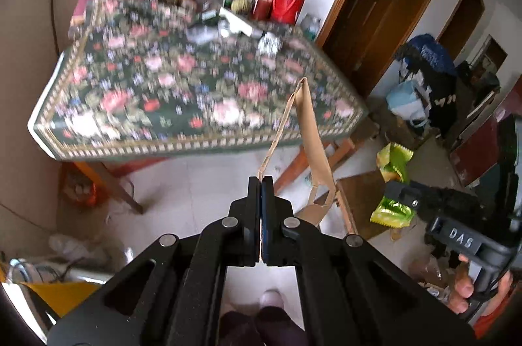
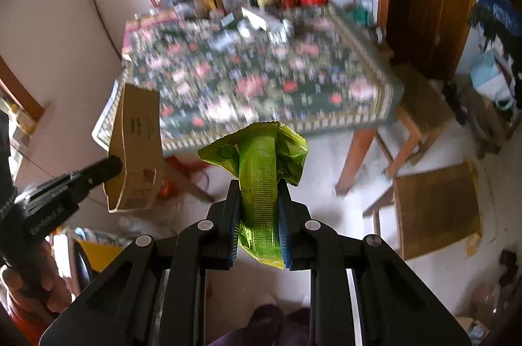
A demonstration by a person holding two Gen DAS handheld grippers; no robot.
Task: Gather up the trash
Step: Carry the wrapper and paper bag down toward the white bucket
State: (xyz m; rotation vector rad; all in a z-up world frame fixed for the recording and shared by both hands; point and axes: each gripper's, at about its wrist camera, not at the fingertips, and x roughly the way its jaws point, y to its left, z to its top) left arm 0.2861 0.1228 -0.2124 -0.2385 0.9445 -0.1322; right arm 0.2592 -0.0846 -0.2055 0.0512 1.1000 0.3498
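— Jaws, left to right? 
— Left gripper [image 1: 262, 181] pinched tight on the brown paper bag [image 1: 311, 130] edge, bag hanging toward one o'clock; right gripper [image 2: 257, 199] clamped around the green wrapper [image 2: 261, 163], crumpled top at twelve; floral table [image 2: 385, 104] beyond.

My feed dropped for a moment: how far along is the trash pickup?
Midway. Done: both pieces are already picked up. In hand: the left hand-held gripper is shut on the brown paper bag, pinching its handle, and the right hand-held gripper is shut on the green wrapper. Left: neither piece is dropped off yet, and no bin shows. The floral table is too blurred to check for more trash.
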